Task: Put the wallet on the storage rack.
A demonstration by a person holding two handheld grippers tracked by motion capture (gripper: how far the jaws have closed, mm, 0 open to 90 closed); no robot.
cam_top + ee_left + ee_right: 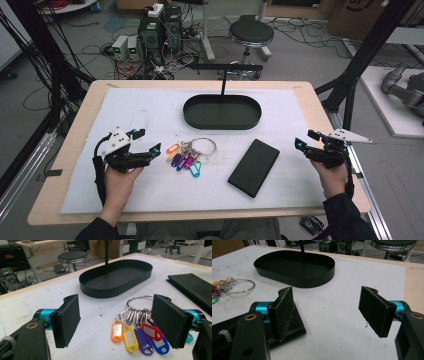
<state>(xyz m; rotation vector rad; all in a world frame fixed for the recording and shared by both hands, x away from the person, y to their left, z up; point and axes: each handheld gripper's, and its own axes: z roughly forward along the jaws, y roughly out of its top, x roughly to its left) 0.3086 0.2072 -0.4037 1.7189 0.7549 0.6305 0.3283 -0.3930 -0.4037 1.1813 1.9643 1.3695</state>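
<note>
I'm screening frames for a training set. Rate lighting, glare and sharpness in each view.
High view: even, soft light, faint shadows, slightly soft and low in detail. Left gripper view: key tags and black tray crisp, mild sheen on the tags, background a bit soft. Right gripper view: black wallet reads dark with little detail; key ring sharp.

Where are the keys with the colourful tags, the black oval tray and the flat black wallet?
Metal key ring with coloured plastic tags [186, 159]: high view, on the tags.
Black oval metal tray [222, 122]: high view, on its near wall.
Flat black rectangular wallet [254, 167]: high view, on its middle.
</note>
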